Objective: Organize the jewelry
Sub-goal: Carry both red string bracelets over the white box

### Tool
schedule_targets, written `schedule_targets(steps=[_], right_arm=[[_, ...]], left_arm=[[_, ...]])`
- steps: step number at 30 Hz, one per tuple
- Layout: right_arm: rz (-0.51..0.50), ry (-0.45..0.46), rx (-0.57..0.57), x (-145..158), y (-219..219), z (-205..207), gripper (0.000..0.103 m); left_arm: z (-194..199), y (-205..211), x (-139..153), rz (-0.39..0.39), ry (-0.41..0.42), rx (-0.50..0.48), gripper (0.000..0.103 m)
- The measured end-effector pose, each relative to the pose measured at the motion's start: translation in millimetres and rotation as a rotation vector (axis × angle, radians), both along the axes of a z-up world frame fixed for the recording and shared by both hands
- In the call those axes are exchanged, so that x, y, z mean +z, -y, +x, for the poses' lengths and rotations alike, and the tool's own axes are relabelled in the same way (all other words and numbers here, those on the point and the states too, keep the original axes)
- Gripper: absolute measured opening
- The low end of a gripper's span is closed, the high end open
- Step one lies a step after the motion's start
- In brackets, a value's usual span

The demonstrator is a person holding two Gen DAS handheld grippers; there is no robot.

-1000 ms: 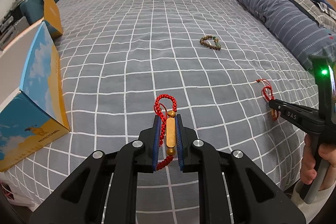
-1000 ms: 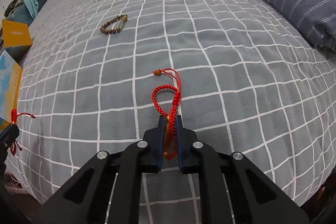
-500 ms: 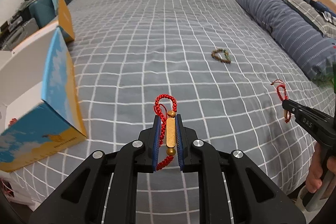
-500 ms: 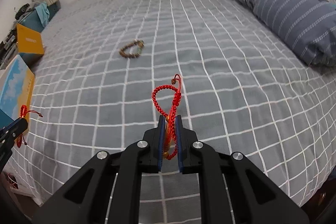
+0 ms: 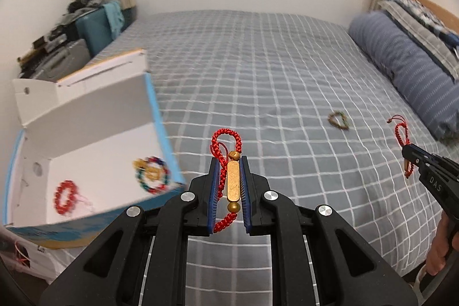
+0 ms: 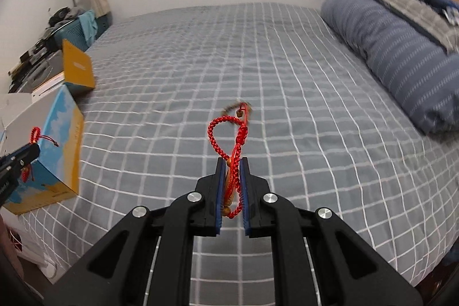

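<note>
In the left wrist view, the left gripper (image 5: 229, 162) sits at lower centre, its blue ribbed pads pressed together on a red braided cord bracelet (image 5: 232, 182) with a flat gold bar and round gold beads; the cord's loop sticks up above the fingertips. At the left of the frame stands an open cardboard box (image 5: 155, 116), white inside, blue outside, blurred. On its floor lie a red bead bracelet (image 5: 65, 197) and a multicoloured bead bracelet (image 5: 152, 175). The bed (image 5: 258, 70), covered in grey cloth with a white grid, fills the middle. At right centre a brown bead bracelet (image 5: 338, 120) lies on the cloth, near a blue striped pillow (image 5: 407, 62).

In the right wrist view, the right gripper (image 6: 232, 162) at lower centre pinches a second red cord bracelet (image 6: 233, 145), a twisted, knotted loop with small brown beads, held above the cloth.
</note>
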State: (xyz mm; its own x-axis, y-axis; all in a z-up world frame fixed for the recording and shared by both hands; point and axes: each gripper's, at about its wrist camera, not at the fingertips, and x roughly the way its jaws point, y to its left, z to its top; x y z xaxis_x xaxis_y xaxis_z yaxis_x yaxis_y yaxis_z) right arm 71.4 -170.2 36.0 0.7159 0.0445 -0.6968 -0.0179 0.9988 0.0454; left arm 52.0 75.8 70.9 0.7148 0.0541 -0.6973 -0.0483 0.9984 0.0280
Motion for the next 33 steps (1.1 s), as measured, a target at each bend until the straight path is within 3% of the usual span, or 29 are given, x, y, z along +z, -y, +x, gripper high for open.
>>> schedule_targets(steps=[12, 24, 33], right_arm=[[0.0, 0.033, 0.165, 34, -121, 21, 0.01], [-0.031, 0.059, 0.324, 43, -249, 24, 0.009], [-0.02, 0.026, 0.428, 33, -332, 27, 0.009]], left_arm=[[-23, -85, 38, 0.021, 0.069, 0.16, 0.013], [-29, -178, 34, 0.008, 0.052, 0.316, 0.013], [-28, -222, 17, 0.015, 0.018, 0.388, 0.014]])
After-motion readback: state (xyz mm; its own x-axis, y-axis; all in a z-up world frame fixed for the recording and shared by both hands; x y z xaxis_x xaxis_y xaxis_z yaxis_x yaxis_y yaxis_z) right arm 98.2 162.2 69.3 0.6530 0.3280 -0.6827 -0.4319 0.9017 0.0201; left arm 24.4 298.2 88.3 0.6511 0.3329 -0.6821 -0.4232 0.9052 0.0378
